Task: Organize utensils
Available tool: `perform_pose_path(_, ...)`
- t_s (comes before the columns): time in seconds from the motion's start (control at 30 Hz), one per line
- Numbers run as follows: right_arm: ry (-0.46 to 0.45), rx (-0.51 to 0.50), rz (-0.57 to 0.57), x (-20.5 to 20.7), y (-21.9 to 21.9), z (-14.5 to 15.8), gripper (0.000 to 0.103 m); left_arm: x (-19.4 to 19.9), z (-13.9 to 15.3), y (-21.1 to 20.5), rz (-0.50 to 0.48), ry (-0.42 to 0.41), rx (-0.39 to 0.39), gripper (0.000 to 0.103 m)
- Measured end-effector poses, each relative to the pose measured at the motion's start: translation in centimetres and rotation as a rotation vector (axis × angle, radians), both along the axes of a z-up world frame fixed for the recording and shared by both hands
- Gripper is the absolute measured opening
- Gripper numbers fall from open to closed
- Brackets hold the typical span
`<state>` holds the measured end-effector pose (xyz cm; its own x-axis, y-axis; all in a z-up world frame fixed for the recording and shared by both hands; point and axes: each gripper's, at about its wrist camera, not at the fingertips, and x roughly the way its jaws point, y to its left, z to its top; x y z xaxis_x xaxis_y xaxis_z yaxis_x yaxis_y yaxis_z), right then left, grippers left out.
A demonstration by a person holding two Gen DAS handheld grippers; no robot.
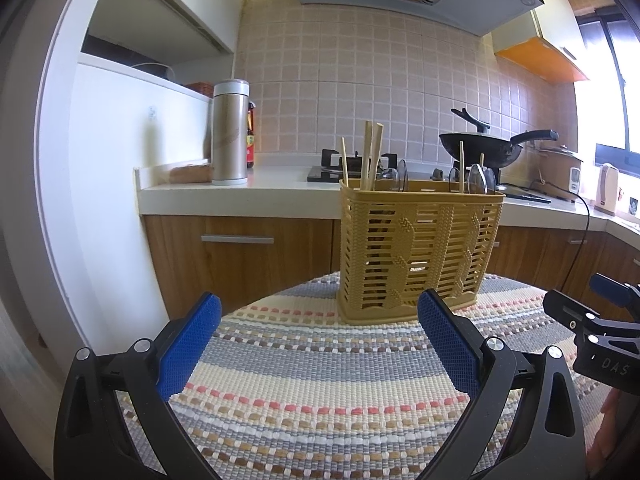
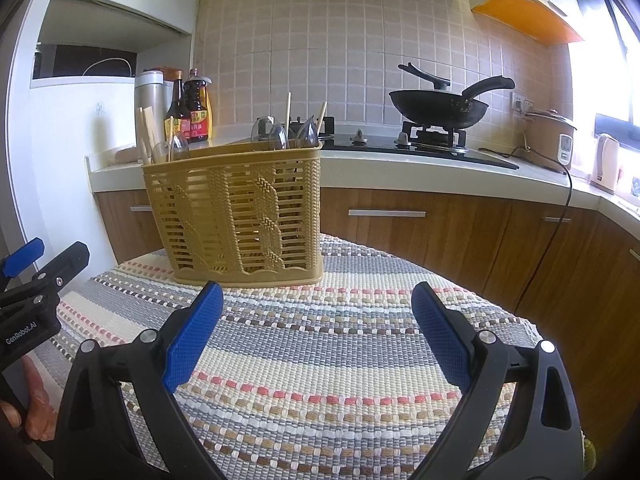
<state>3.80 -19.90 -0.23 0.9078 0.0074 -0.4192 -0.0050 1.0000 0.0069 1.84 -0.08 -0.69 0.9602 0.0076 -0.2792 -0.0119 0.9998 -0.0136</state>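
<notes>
A tan plastic utensil basket [image 1: 416,248] stands upright on the striped woven mat [image 1: 320,392] at the table's far edge. Wooden chopsticks [image 1: 372,156] and clear plastic spoons [image 1: 476,180] stick up out of it. My left gripper [image 1: 320,344] is open and empty, low over the mat, just short of the basket. My right gripper [image 2: 316,332] is open and empty, to the right of the basket [image 2: 236,212], also over the mat [image 2: 320,380]. Each gripper shows at the edge of the other's view, the right [image 1: 592,320] and the left [image 2: 36,272].
Behind the table runs a kitchen counter [image 1: 280,188] with a steel thermos [image 1: 230,132], sauce bottles [image 2: 192,108], a gas hob with a black wok [image 2: 440,108], a rice cooker [image 2: 552,136] and a kettle [image 2: 606,164]. Wooden cabinets [image 2: 400,220] stand below.
</notes>
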Motion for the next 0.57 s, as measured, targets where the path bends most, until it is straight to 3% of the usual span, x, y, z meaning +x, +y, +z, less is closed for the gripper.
perform_pose_path(0.57, 0.002, -0.019, 0.002, 0.02, 0.45, -0.06, 0.091, 0.06, 0.02, -0.03, -0.004, -0.003, -0.007, 0.096)
